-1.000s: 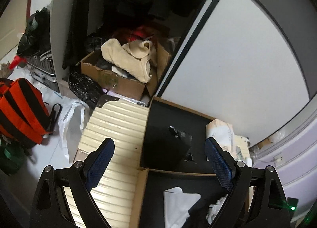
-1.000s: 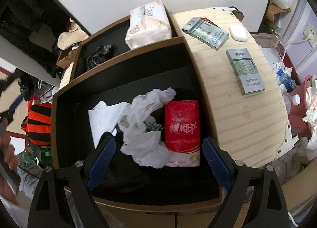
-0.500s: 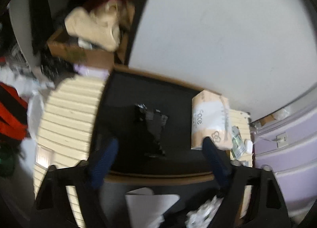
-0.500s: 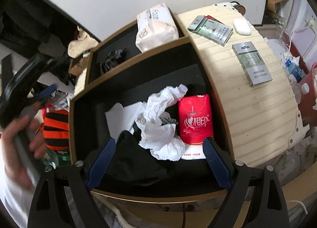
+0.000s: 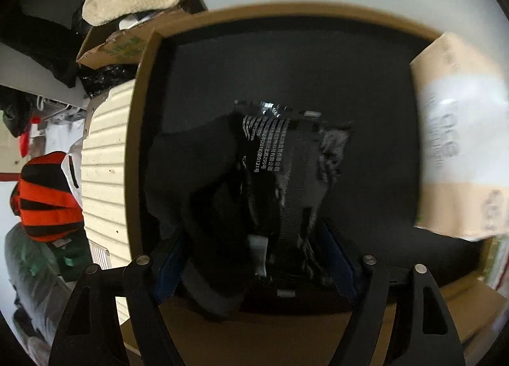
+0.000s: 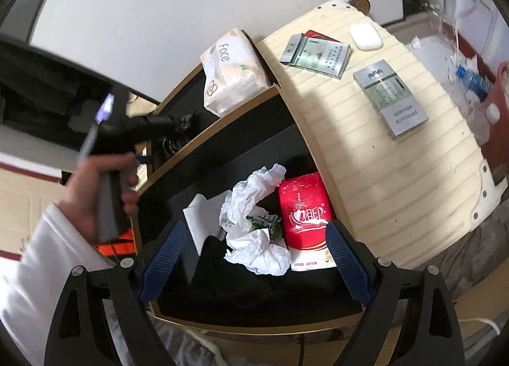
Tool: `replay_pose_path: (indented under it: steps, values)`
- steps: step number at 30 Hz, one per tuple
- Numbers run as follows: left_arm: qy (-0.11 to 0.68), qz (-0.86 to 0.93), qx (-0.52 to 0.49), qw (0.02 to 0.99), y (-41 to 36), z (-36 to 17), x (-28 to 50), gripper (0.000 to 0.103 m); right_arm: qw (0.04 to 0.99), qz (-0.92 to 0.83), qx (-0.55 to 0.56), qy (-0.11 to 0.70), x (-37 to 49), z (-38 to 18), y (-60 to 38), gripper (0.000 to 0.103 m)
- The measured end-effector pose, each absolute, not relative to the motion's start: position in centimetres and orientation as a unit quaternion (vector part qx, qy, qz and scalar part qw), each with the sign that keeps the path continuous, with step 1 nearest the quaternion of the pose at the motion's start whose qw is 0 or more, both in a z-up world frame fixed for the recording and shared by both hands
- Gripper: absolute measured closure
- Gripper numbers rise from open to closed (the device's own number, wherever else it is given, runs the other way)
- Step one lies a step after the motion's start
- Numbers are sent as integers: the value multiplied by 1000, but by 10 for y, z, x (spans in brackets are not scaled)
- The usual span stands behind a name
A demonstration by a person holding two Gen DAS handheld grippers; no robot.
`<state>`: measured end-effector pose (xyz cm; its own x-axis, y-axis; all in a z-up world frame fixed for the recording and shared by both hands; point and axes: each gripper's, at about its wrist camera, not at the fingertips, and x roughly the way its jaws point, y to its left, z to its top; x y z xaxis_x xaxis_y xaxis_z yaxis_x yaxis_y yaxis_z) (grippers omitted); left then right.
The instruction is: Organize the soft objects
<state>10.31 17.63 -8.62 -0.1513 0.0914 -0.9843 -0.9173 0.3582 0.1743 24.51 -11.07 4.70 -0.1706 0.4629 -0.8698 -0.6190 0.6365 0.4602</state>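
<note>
Left wrist view: we've got our left gripper (image 5: 254, 265) plunged straight down into the far black-lined wooden compartment (image 5: 366, 76), jaws just closing around the crumpled black fabric bundle with printed strap (image 5: 254, 175); pad contact isn't clear. Our worry: a loose fold slips free if we pinch only an edge. Right wrist view alone shows our right gripper (image 6: 251, 261) hanging open, empty, over the near compartment's white crumpled bag (image 6: 254, 223) and red tissue pack (image 6: 305, 216).
</note>
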Motion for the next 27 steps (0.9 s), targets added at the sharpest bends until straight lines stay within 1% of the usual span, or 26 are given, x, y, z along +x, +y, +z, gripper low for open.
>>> replay_pose_path:
  steps: [1, 2, 5, 7, 12, 15, 18, 20, 23, 27]
  values:
    - [598, 460, -346, 558, 176, -86, 102, 42, 641, 424, -61, 637, 245, 48, -110, 14]
    - [586, 466, -354, 561, 176, -84, 101, 52, 642, 425, -63, 636, 245, 48, -109, 14]
    - [583, 468, -361, 557, 175, -77, 101, 64, 641, 423, -61, 637, 246, 49, -110, 14]
    - [573, 458, -352, 581, 173, -62, 102, 68, 640, 424, -57, 638, 247, 50, -110, 14]
    - [515, 461, -290, 662, 151, 9, 90, 68, 652, 429, -53, 623, 246, 58, -110, 14]
    - [489, 443, -243, 711, 112, 61, 78, 68, 656, 429, -49, 618, 245, 62, -110, 14]
    - [457, 407, -237, 754, 60, 101, 56, 68, 662, 429, -52, 612, 244, 66, -109, 14]
    - [453, 382, -243, 768, 28, 110, 39, 68, 667, 430, -56, 605, 242, 68, -108, 14]
    - [443, 368, -233, 783, -21, 108, 13, 68, 678, 430, -70, 592, 239, 72, -108, 14]
    - [439, 366, -228, 788, -59, 91, -16, 68, 688, 424, -87, 582, 237, 72, -110, 14]
